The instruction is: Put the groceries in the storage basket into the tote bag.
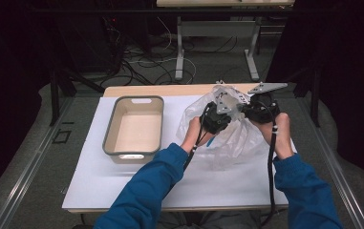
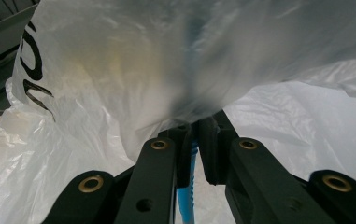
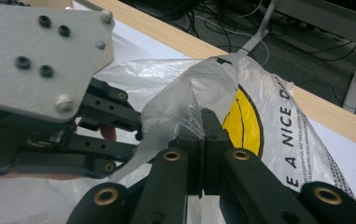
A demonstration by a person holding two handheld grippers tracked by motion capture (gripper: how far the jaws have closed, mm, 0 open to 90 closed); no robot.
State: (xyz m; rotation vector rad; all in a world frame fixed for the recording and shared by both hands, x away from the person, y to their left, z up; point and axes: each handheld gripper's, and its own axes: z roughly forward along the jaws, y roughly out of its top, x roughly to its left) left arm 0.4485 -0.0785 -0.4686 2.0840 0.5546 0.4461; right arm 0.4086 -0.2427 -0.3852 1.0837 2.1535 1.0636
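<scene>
A thin translucent plastic bag [image 1: 232, 138] with a yellow smiley and black lettering stands crumpled on the white sheet, right of centre. My left gripper [image 1: 227, 110] is shut on a fold of its film near the top. In the left gripper view the jaws of my left gripper [image 2: 196, 126] pinch the bag [image 2: 143, 70], and a narrow blue ridged thing [image 2: 185, 205] shows low between them. My right gripper [image 1: 245, 109] is shut on the bag's upper edge close beside the left one. In the right gripper view my right gripper [image 3: 203, 119] clamps the bag [image 3: 269, 135], with my left gripper [image 3: 138, 130] at left.
A beige bin [image 1: 110, 129] with a grey rim sits on the left part of the white sheet [image 1: 122, 186]. The wooden table edge [image 1: 170, 89] runs behind it. Beyond lie cables and the legs of another table [image 1: 180, 57].
</scene>
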